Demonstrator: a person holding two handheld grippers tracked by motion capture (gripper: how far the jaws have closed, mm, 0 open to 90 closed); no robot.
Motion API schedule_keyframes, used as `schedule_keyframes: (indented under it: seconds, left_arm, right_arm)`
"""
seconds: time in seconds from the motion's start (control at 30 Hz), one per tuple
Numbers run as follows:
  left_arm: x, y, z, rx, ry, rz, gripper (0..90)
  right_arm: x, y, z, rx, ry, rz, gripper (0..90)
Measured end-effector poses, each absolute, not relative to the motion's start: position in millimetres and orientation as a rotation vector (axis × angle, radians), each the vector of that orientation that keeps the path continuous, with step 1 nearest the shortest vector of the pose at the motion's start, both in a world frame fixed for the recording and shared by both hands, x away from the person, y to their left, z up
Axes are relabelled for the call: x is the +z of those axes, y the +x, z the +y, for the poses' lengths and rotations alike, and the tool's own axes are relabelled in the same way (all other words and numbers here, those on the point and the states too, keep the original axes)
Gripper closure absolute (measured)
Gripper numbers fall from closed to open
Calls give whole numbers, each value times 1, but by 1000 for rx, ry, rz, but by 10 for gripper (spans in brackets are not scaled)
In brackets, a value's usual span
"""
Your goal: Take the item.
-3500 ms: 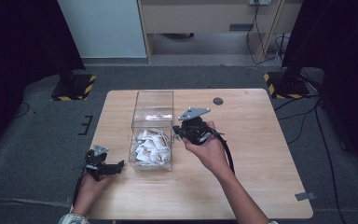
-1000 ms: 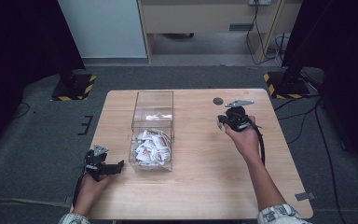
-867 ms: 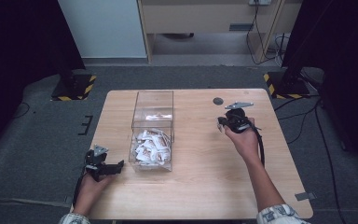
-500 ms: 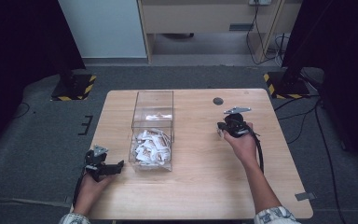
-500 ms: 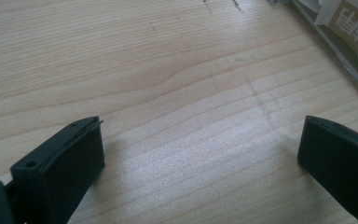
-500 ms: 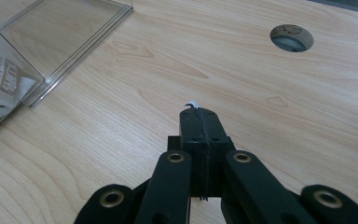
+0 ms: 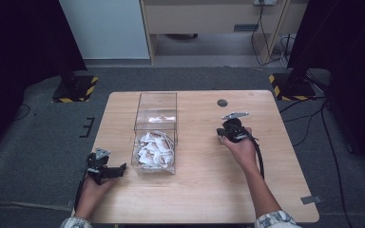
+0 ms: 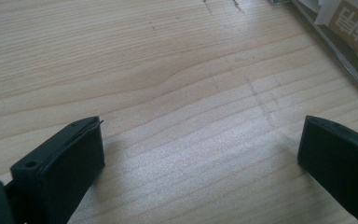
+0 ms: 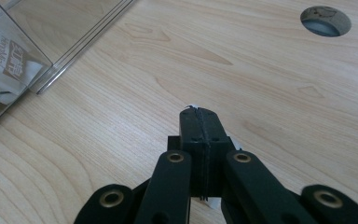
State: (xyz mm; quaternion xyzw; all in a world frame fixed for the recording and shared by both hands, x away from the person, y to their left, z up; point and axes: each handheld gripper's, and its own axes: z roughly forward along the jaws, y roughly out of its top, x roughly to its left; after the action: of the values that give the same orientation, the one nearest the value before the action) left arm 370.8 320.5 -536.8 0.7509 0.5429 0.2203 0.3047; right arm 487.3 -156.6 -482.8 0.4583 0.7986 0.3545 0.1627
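Observation:
A clear plastic box (image 7: 155,133) stands on the wooden table (image 7: 195,190), and its near half holds a heap of white paper packets (image 7: 154,148). My right gripper (image 7: 221,135) is low over the table to the right of the box. In the right gripper view its jaws (image 9: 199,114) are pressed together on a thin white packet (image 9: 233,142), of which only slivers stick out. My left gripper (image 7: 121,170) rests by the front left of the box. It stands open (image 8: 200,158) over bare wood with nothing between the jaws.
A round cable hole (image 7: 222,102) lies in the table behind the right gripper (image 9: 325,20). The box's corner (image 9: 51,70) is to the left of the right jaws, and its edge (image 8: 345,46) is at the upper right of the left gripper view.
The right hand has come down toward the table and a little nearer to the person, jaws still shut. The left hand has not moved.

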Motion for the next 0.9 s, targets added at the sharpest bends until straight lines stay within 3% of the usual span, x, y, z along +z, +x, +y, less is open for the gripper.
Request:
schedule_keyframes:
  seconds: [0.9]
  left_arm:
    - [-537,371,320,584,1988,1438,0]
  right_arm:
    - [-502,498,-136,951,1327,2308,888]
